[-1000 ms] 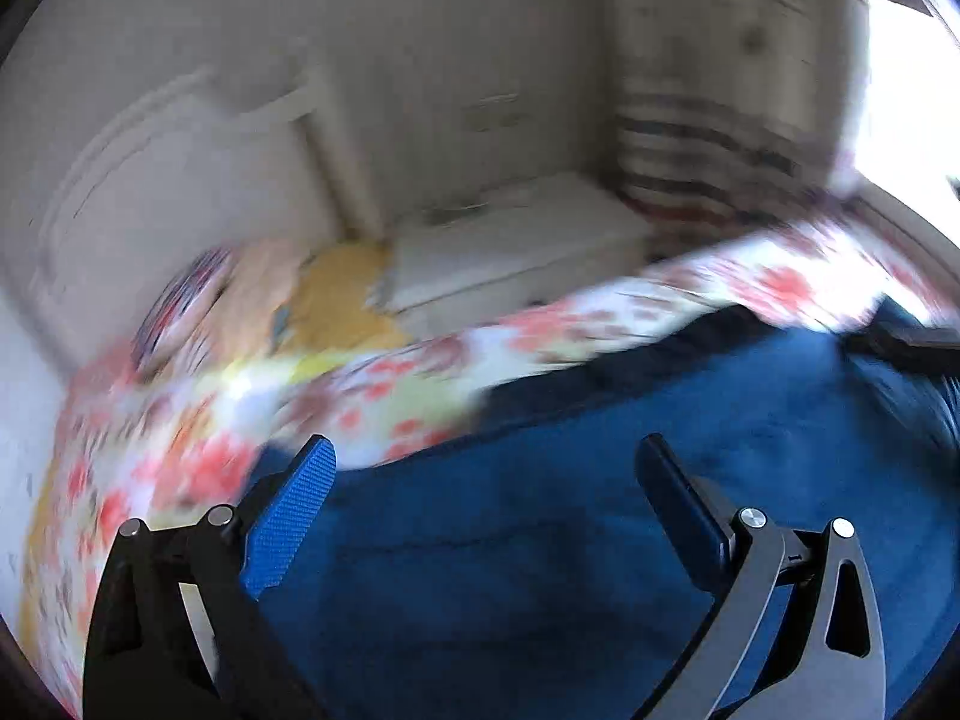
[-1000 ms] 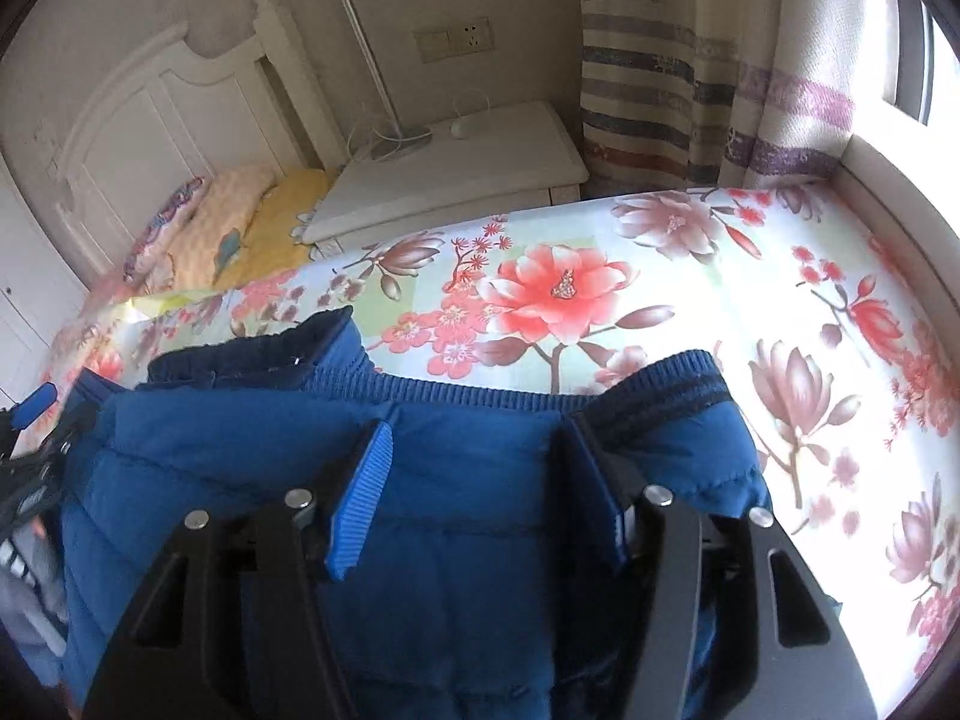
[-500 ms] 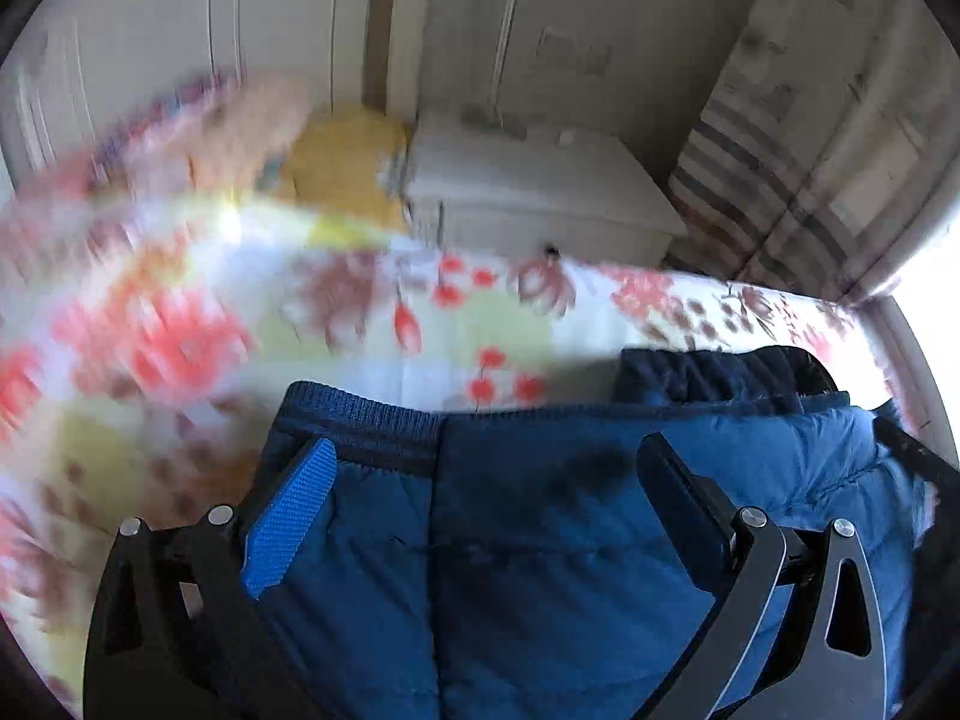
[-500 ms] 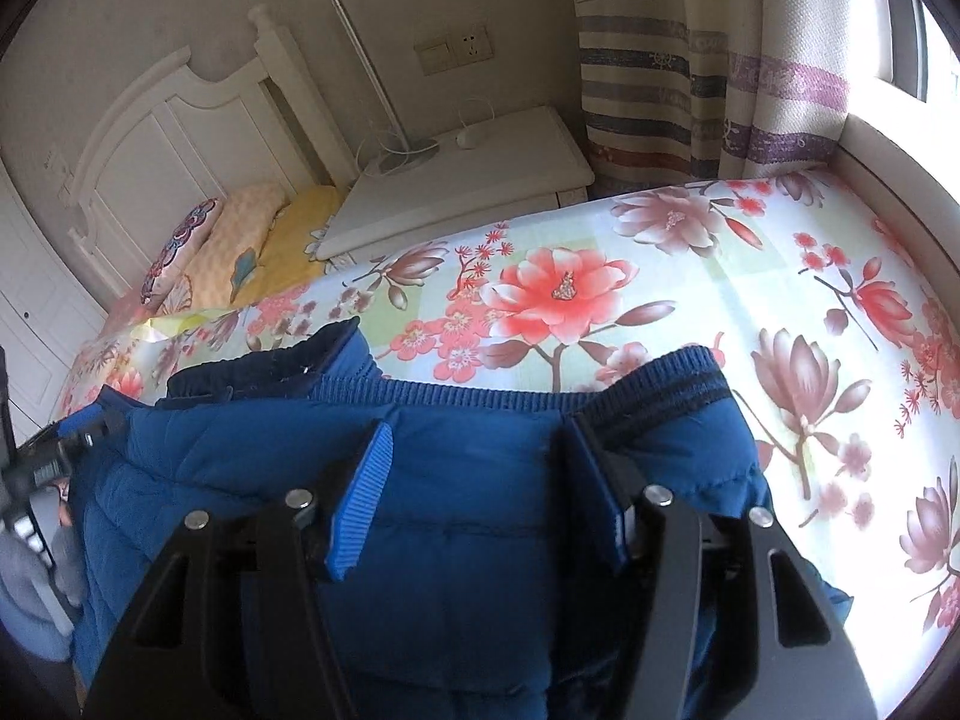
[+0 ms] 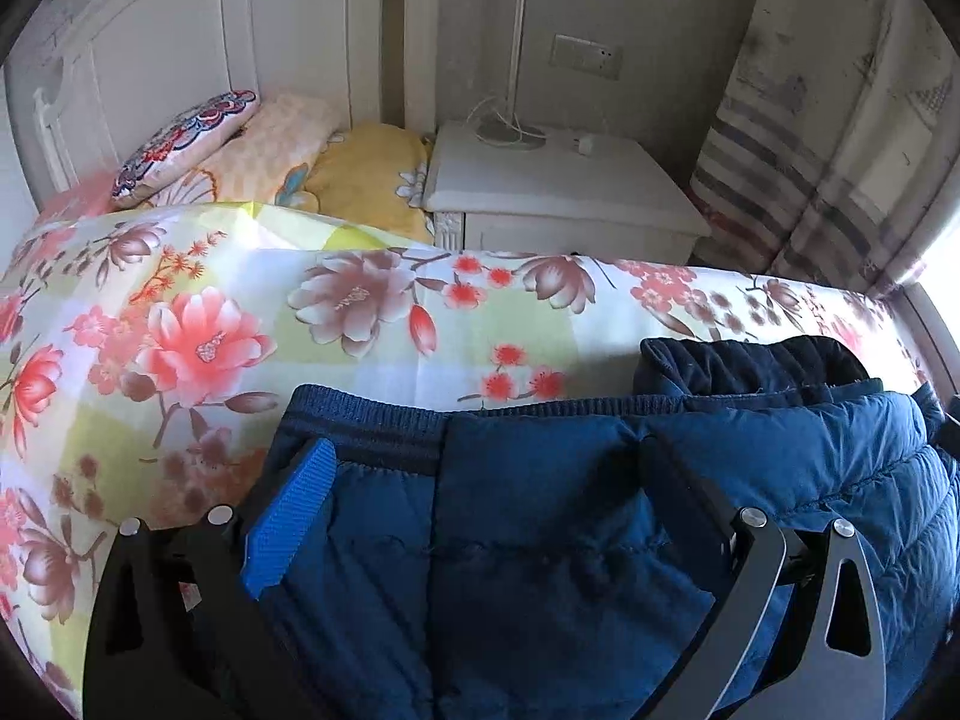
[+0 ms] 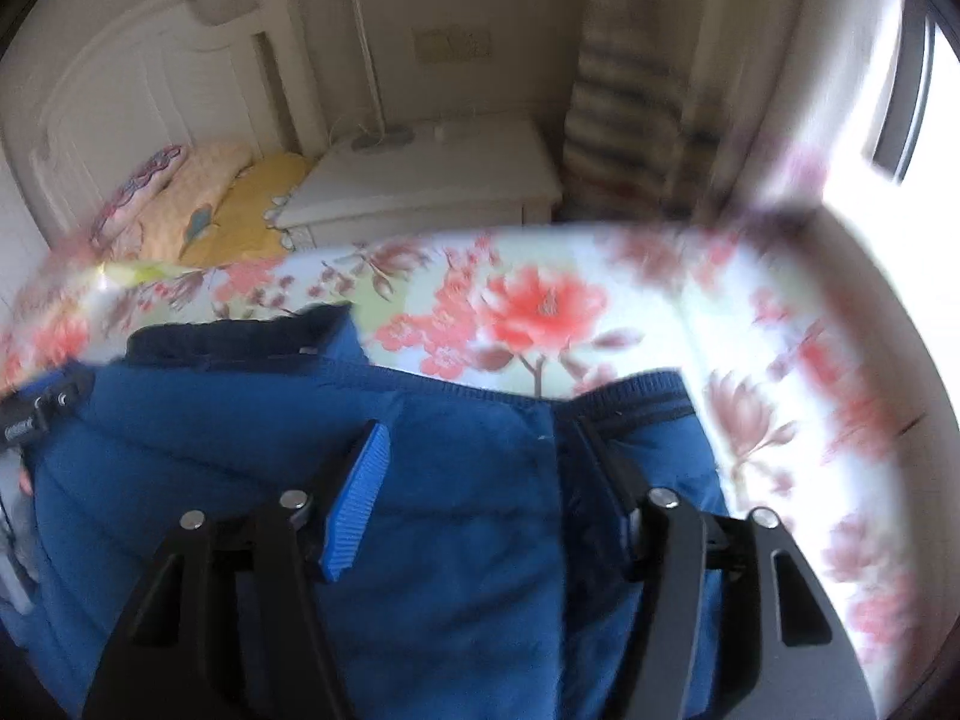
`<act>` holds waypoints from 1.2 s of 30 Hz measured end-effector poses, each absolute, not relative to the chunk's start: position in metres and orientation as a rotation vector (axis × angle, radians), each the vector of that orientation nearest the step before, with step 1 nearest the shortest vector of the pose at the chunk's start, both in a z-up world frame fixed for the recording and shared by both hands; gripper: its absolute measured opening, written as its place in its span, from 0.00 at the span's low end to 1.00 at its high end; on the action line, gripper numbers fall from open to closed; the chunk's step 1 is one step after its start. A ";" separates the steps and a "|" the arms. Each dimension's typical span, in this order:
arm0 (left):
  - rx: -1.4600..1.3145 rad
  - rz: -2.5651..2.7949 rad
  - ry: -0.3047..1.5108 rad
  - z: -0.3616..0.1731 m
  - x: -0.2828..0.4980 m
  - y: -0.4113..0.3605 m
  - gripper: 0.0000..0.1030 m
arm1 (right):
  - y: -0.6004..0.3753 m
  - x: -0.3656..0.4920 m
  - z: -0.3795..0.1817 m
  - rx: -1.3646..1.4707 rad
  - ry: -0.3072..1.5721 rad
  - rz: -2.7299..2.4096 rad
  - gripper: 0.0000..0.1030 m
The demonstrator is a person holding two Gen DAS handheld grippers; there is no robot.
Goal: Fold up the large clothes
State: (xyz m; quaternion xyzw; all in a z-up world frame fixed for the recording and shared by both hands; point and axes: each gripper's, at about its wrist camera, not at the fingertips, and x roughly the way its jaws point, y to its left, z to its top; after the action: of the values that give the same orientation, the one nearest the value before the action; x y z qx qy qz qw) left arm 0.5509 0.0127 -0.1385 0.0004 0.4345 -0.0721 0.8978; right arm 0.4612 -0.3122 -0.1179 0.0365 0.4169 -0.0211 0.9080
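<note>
Blue puffy jacket [image 5: 540, 540] is spread on the floral bed [image 5: 180, 330]; seen between both grippers' wide-apart fingers [image 5: 288, 516] [image 6: 357, 498], nothing gripped.

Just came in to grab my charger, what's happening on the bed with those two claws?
Someone is folding a blue puffer jacket on the floral bedspread, holding a claw in each hand. The left claw and right claw both sit over the jacket near its ribbed hem, jaws spread wide, nothing pinched. The right wrist view is blurred, so that claw seems to be moving. The jacket lies bunched, with its dark collar poking up on one side.
</note>
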 end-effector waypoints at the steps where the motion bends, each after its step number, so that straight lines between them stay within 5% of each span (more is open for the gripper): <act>1: 0.004 -0.147 0.901 -0.139 0.551 0.012 0.96 | -0.301 0.455 -0.111 0.061 0.837 -0.006 0.70; 7: 0.011 -0.137 0.893 -0.138 0.548 0.013 0.96 | -0.218 0.441 -0.113 -0.225 0.838 0.104 0.80; 11: 0.026 -0.126 0.890 -0.138 0.548 0.011 0.96 | -0.225 0.455 -0.146 -0.173 0.909 0.081 0.87; 26: 0.169 -0.129 0.699 -0.086 0.461 0.002 0.96 | -0.226 0.434 -0.126 -0.209 0.853 0.049 0.88; 32: 0.396 -0.148 0.737 -0.124 0.441 -0.003 0.96 | -0.235 0.387 -0.106 -0.325 0.784 -0.016 0.90; 36: 0.299 -0.169 0.791 -0.134 0.452 0.011 0.96 | -0.256 0.386 -0.128 -0.280 0.829 -0.038 0.92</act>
State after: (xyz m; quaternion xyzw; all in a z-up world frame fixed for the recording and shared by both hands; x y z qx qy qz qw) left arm 0.4518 0.0112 -0.1340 0.1450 0.3832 -0.0818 0.9085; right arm 0.3860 -0.2559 -0.1277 -0.1357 0.4012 -0.0186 0.9057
